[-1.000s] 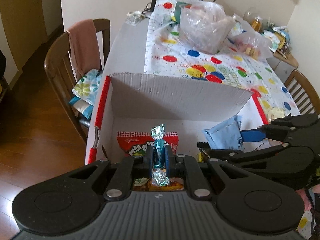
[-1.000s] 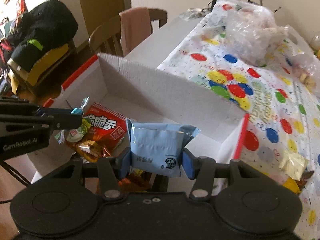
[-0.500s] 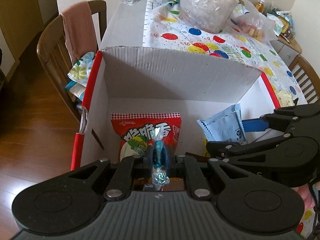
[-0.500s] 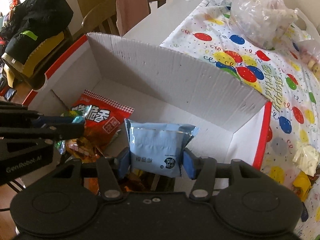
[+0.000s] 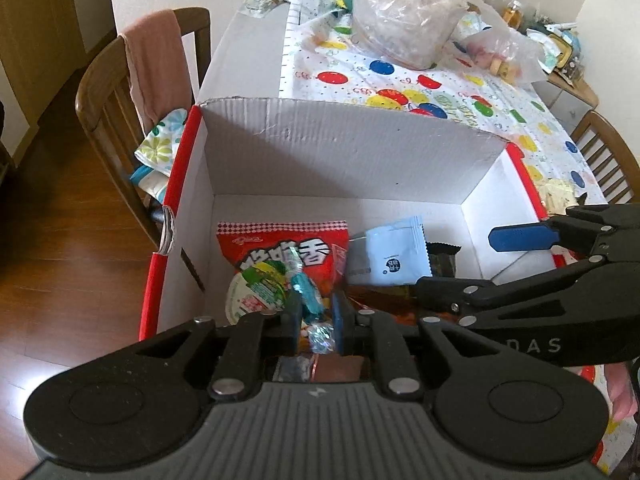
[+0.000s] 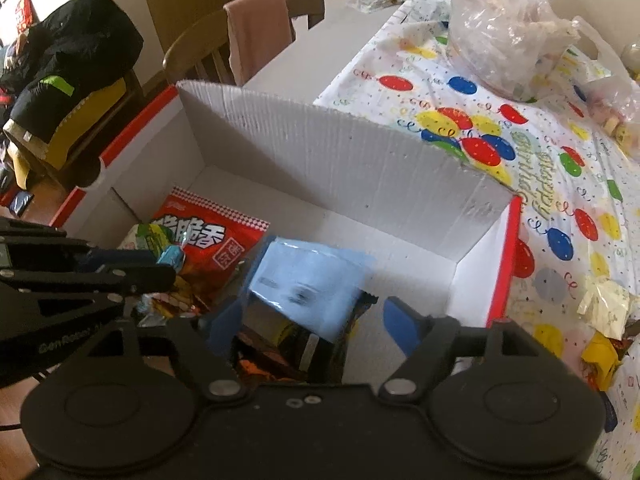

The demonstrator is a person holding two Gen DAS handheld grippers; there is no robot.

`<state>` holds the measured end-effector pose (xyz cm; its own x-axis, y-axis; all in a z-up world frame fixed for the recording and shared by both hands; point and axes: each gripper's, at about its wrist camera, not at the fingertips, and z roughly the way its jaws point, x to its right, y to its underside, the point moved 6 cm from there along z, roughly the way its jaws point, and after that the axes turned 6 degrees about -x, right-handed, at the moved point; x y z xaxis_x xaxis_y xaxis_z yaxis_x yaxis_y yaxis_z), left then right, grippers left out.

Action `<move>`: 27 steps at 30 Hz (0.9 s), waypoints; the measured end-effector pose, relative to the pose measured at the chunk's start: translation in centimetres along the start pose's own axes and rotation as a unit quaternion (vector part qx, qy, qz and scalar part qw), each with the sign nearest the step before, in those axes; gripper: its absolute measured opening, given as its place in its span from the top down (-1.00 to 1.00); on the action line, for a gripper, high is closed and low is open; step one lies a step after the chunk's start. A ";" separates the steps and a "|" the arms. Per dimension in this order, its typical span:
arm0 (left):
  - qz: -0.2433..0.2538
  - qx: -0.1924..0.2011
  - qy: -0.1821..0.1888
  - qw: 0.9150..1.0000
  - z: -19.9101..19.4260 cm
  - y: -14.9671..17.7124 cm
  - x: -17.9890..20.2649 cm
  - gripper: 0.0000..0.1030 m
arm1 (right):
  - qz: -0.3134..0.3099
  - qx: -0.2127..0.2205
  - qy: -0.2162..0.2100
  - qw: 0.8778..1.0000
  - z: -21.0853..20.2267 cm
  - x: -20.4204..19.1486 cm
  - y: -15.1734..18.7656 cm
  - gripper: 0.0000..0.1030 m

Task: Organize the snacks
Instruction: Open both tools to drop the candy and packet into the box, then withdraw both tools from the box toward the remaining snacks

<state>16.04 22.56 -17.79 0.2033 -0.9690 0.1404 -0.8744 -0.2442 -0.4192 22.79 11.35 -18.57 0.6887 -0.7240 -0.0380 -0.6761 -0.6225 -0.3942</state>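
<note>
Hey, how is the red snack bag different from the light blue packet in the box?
The red snack bag is larger; the light blue packet is smaller. The red bag has big white characters and a checked top edge; the blue packet is plain with a small dark round logo. The red bag lies toward the left of the cardboard box; the blue packet sits right of it, overlapping other snacks. Both are sealed and inside the box.

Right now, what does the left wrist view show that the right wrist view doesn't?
Only the left wrist view shows the teal candy between the left hand-held gripper fingers, whose jaws are opening. Only the right wrist view shows the black jacket and the yellow wrappers. Both show the white box, the red snack bag and the blue packet.
</note>
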 end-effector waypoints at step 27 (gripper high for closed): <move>0.029 0.097 0.019 0.995 -7.7 0.3 4.9 -0.23 | 0.036 0.118 -0.050 0.991 -10.7 2.8 2.9 -0.69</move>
<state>13.38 18.04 -10.27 0.1343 -0.9806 0.1426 -0.7825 -0.1932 -0.5919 19.90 4.33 -10.01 0.6719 -0.7231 -0.1600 -0.6520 -0.4750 -0.5910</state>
